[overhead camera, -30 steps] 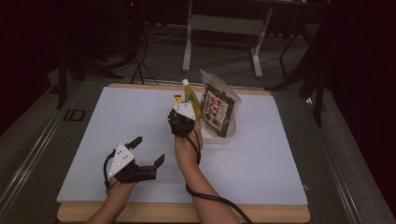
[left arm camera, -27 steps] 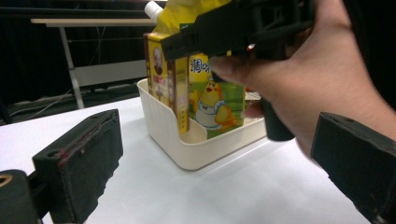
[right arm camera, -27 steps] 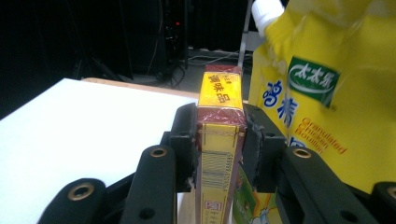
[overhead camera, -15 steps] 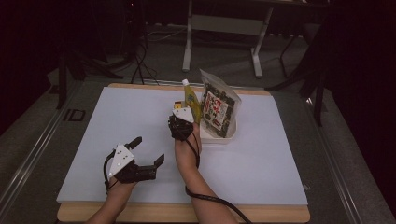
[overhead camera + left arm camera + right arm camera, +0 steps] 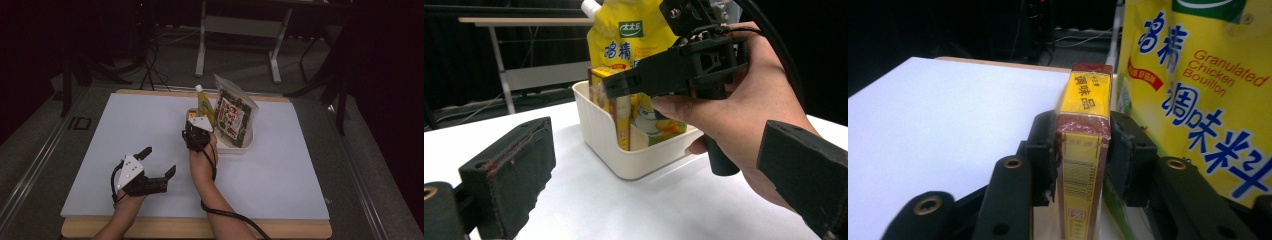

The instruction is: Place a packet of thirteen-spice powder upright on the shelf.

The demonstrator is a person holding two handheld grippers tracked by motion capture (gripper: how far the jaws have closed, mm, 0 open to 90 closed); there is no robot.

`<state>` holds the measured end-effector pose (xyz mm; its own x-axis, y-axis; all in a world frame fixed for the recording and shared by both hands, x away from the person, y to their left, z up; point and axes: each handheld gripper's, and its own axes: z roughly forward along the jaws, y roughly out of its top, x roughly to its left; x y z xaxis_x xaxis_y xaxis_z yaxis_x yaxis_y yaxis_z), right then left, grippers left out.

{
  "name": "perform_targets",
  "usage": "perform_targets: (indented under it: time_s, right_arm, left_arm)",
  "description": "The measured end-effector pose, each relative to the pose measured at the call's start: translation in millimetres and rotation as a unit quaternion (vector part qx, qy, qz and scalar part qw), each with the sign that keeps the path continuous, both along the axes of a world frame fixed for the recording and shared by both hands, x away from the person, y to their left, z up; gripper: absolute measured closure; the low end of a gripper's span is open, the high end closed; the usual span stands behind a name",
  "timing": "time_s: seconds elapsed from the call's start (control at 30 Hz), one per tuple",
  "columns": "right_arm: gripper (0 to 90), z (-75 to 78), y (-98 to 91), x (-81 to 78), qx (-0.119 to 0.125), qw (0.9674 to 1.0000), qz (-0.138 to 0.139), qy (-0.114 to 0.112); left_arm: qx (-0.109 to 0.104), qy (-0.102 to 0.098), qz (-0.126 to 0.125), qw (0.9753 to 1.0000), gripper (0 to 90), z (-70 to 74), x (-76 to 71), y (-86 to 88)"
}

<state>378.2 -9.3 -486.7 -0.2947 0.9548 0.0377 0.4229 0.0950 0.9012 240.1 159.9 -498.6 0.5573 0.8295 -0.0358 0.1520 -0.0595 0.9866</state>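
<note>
A white basket (image 5: 235,148) (image 5: 599,125) stands at the table's far middle. In it are a yellow bouillon pouch (image 5: 205,104) (image 5: 634,45) (image 5: 1198,90) and a dark seaweed bag (image 5: 234,117). A slim yellow-and-red box (image 5: 191,114) (image 5: 616,107) (image 5: 1083,150) stands upright at the basket's left end, in front of the pouch. My right gripper (image 5: 193,120) (image 5: 1083,145) straddles this box. Its jaws have just been opening, and the pads sit close on both sides without squeezing. Near the front left, my left gripper (image 5: 160,160) (image 5: 656,150) rests open and empty.
The white table board (image 5: 125,130) is bare to the left and in front of the basket. A cable (image 5: 225,215) trails from the right gripper over the front edge. Beyond the table's far edge stands a metal frame (image 5: 240,30) on a dark floor.
My right gripper has sunk a little with the box at the basket's left end. The left gripper has stayed put.
</note>
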Motion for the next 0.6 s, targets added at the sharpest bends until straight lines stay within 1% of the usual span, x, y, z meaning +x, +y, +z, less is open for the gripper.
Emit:
perform_targets:
  time_s: [0.03, 0.07, 0.1, 0.17, 0.2, 0.27, 0.33, 0.4, 0.43, 0.47, 0.5, 0.53, 0.6]
  right_arm:
    - [56.7, 1.4, -0.1, -0.1, 0.003, 1.0, 0.009, -0.001]
    - [54.5, 3.7, -0.7, -1.8, 0.001, 0.9999, 0.012, -0.009]
    - [50.8, 6.7, -1.2, -3.0, 0.007, 0.9997, 0.02, -0.013]
    - [46.6, 12.7, -1.9, -4.7, 0.005, 0.9992, 0.037, -0.016]
    - [43.4, 16.2, -2.8, -6.0, 0.007, 0.9987, 0.046, -0.018]
    - [40.7, 22.5, -5.1, -8.6, 0.004, 0.9979, 0.061, -0.023]
    - [36.5, 28.5, -8.4, -11.8, 0.007, 0.9966, 0.078, -0.027]
    - [32.6, 33.5, -11.7, -14.6, 0.009, 0.9949, 0.097, -0.026]
    - [29.6, 35.7, -13.5, -16.7, 0.011, 0.994, 0.105, -0.03]
    - [26.5, 37.8, -15.4, -18.4, 0.011, 0.9928, 0.115, -0.032]
    - [21.2, 39.3, -17.2, -20.2, 0.01, 0.9915, 0.125, -0.034]
    - [17.0, 40.8, -19.1, -21.4, 0.007, 0.9899, 0.137, -0.035]
    - [12.5, 42.7, -22.5, -24.7, -0.003, 0.9868, 0.157, -0.04]
  left_arm:
    - [-0.001, -0.001, -0.001, 1.0, 2.7, -0.1, 0.0, 0.2]
    - [-0.004, 0.0, -0.002, 1.0, 2.7, -0.1, 0.0, 0.3]
    - [0.0, 0.0, -0.001, 1.0, 2.7, 0.0, 0.0, 0.1]
    - [-0.003, 0.0, -0.002, 1.0, 2.7, 0.1, -0.2, 0.3]
    - [-0.001, 0.0, 0.0, 1.0, 2.7, 0.2, -0.3, 0.2]
    - [-0.002, 0.0, -0.001, 1.0, 2.7, 0.4, -0.2, 0.4]
    - [-0.001, 0.0, 0.0, 1.0, 2.7, 0.3, -0.2, 0.5]
    - [-0.001, 0.001, -0.001, 1.0, 2.7, 0.3, -0.2, 0.3]
    - [-0.002, 0.0, -0.001, 1.0, 2.7, 0.2, -0.3, 0.3]
    - [-0.004, 0.0, -0.002, 1.0, 2.7, 0.3, -0.4, 0.3]
    - [-0.003, 0.001, -0.002, 1.0, 2.7, 0.3, -0.5, -0.2]
    - [-0.003, 0.0, -0.002, 1.0, 2.7, 0.4, -0.8, -0.1]
    - [-0.002, 0.001, -0.002, 1.0, 2.7, 0.2, -1.1, -0.3]
